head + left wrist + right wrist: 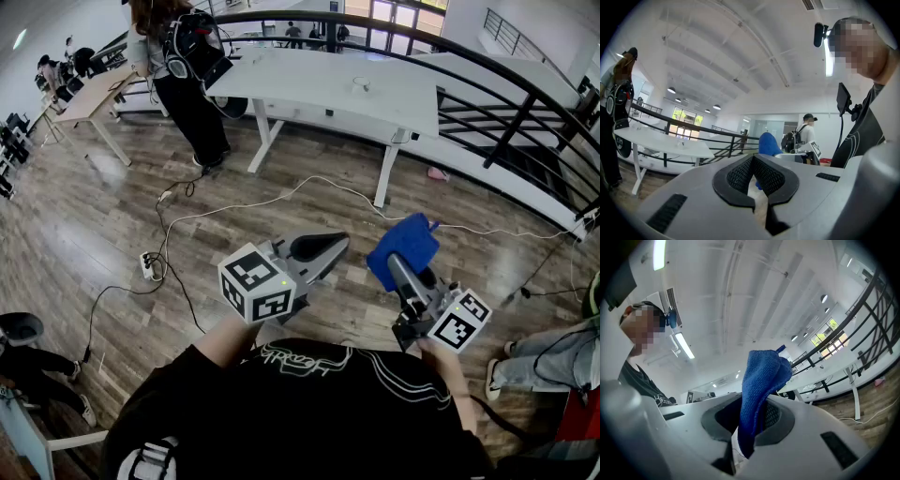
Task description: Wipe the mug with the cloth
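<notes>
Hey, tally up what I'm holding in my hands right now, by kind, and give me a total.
grippers: 2 (left gripper, jaws shut and empty; right gripper)
blue cloth: 1, pinched in the right gripper's jaws
total: 3
</notes>
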Action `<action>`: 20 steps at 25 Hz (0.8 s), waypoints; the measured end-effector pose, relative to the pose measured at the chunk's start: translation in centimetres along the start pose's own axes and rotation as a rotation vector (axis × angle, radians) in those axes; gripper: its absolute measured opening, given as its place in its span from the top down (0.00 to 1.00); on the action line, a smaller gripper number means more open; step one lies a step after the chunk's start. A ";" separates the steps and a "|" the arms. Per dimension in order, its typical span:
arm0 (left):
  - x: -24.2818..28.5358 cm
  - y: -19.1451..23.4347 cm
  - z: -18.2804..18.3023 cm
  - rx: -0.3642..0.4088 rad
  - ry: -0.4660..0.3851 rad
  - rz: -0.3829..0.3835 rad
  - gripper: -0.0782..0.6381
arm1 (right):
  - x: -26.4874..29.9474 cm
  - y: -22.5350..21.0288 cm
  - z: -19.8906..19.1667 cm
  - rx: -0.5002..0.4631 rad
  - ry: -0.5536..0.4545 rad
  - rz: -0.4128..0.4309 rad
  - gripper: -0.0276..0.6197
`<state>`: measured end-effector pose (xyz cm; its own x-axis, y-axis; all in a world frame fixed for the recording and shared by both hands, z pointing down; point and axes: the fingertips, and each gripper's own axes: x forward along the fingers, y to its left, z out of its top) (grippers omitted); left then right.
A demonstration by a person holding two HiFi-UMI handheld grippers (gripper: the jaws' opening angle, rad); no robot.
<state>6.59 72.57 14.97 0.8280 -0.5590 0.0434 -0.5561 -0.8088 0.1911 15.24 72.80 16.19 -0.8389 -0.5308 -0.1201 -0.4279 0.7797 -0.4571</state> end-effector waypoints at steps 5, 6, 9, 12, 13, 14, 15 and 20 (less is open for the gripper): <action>-0.2 0.0 -0.1 0.009 -0.003 -0.014 0.88 | 0.7 0.2 -0.2 -0.030 0.012 -0.006 0.88; -0.3 0.0 -0.2 0.011 -0.006 -0.015 0.88 | 0.9 0.3 -0.3 -0.036 0.018 -0.006 0.88; -0.9 0.1 -0.2 0.010 -0.019 -0.014 0.88 | 1.2 0.8 -0.8 -0.050 0.038 -0.009 0.88; -1.1 0.0 -0.3 -0.004 -0.024 -0.023 0.88 | 1.3 1.1 -0.7 -0.058 0.053 -0.015 0.88; -1.2 0.0 -0.4 -0.004 -0.022 -0.028 0.88 | 1.5 1.2 -0.7 -0.060 0.055 -0.015 0.88; -1.5 -0.1 -0.4 -0.002 -0.021 -0.033 0.88 | 1.7 1.4 -0.8 -0.061 0.056 -0.014 0.88; -1.9 -0.2 -0.5 0.000 -0.020 -0.038 0.88 | 1.9 1.7 -1.0 -0.061 0.055 -0.014 0.88; -4.3 0.1 -0.7 -0.003 -0.027 -0.030 0.88 | 3.2 3.1 -2.2 -0.041 0.052 -0.005 0.88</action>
<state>2.98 75.00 15.54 0.8420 -0.5394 0.0114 -0.5310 -0.8247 0.1947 10.46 74.20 16.33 -0.8525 -0.5178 -0.0711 -0.4450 0.7905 -0.4208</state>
